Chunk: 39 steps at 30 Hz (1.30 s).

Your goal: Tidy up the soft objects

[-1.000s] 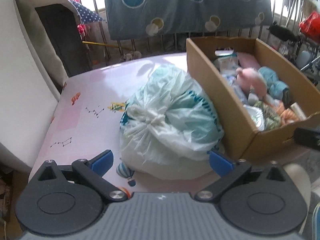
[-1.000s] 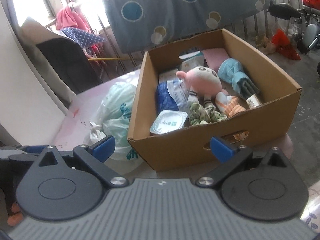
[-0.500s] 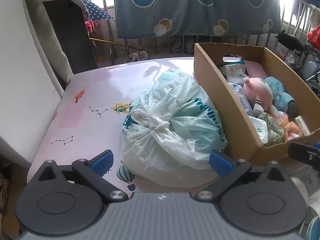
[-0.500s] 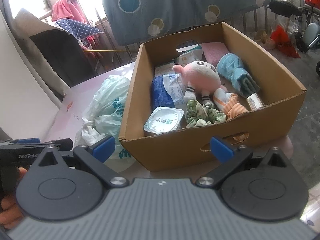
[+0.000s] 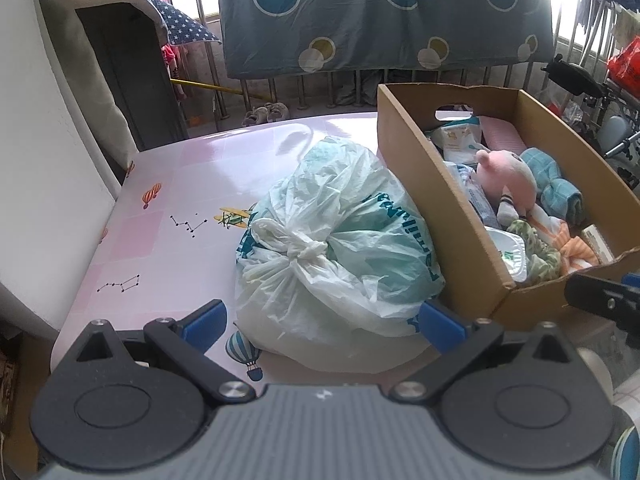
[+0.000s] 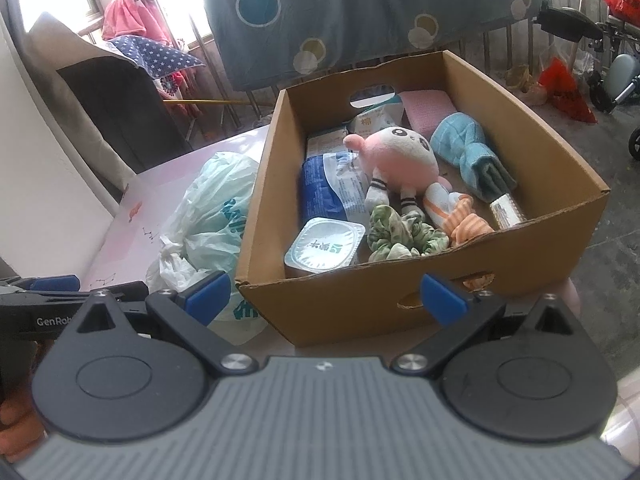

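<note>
A cardboard box (image 6: 560, 152) stands on the pink table (image 5: 192, 184) and holds a pink plush doll (image 6: 400, 160), a blue towel (image 6: 468, 156), a green scrunchie (image 6: 400, 236), an orange striped cloth (image 6: 468, 224), a blue packet (image 6: 328, 188) and a sealed white tub (image 6: 324, 244). A knotted white and green plastic bag (image 5: 340, 240) lies left of the box (image 5: 408, 152). My left gripper (image 5: 322, 318) is open and empty, just short of the bag. My right gripper (image 6: 326, 294) is open and empty at the box's near wall.
A blue spotted cloth (image 5: 380, 16) hangs on railings behind the table. A white panel (image 5: 36, 160) and a dark cabinet (image 5: 132, 80) stand at the left. A red bag (image 6: 564, 88) and wheeled gear lie on the floor at the right.
Both grippers have pulled back and risen slightly, so the bag and the box look a little farther off. Both stay open; nothing was picked up.
</note>
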{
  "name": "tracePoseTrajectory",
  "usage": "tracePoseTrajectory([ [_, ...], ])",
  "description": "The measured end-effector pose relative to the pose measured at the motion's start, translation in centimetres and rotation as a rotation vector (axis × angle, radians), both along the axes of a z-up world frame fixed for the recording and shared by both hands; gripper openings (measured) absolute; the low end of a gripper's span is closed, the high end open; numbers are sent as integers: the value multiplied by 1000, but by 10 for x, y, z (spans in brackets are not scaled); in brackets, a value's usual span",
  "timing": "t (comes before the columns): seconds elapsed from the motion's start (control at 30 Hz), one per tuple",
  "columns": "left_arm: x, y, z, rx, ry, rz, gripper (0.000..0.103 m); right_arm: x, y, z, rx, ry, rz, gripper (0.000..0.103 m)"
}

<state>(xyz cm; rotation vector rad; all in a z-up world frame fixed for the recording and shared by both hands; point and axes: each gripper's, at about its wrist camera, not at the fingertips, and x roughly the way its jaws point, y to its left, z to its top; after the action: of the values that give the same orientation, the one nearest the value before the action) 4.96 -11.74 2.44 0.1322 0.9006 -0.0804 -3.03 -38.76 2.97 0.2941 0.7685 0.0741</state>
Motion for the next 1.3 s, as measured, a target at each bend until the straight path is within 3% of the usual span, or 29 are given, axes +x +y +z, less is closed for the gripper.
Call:
tracePoseTrajectory([
  [1.3,-1,-3,-2,-5,3,-7,103,2,2,0,-27,28,7,102],
])
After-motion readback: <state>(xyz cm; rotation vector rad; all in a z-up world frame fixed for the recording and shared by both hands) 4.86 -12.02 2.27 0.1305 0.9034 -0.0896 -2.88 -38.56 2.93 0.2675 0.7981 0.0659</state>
